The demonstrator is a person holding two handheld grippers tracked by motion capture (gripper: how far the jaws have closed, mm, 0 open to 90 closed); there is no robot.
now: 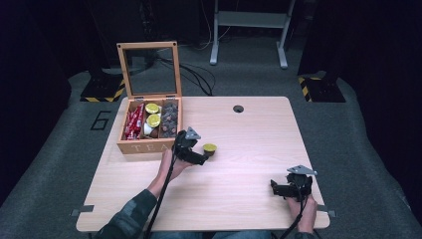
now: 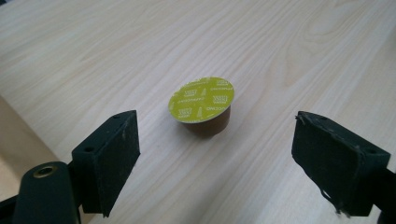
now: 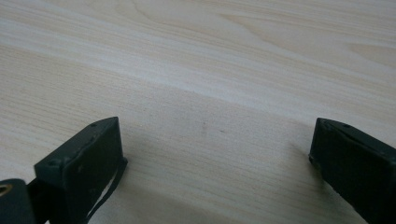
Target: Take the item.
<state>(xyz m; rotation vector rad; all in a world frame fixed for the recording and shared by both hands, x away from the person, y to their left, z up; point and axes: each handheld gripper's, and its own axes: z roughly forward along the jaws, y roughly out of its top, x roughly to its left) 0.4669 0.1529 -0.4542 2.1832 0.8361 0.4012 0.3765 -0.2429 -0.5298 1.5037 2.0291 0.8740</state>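
A small brown capsule with a yellow-green foil lid (image 1: 209, 149) (image 2: 202, 105) stands upright on the light wood table (image 1: 249, 149), just right of the tea box. My left gripper (image 1: 203, 158) (image 2: 212, 140) hovers right behind it, open, with the capsule lying free ahead of the pads (image 2: 116, 149). Near the table's front right corner my right gripper (image 1: 275, 189) (image 3: 215, 158) rests low over bare wood, open, nothing between its pads.
A wooden tea box (image 1: 148, 145) with its glass lid raised stands at the table's left rear. It holds red sachets (image 1: 133, 122), yellow-lidded capsules (image 1: 153, 114) and dark capsules (image 1: 169, 118). A cable hole (image 1: 238, 108) lies near the far edge.
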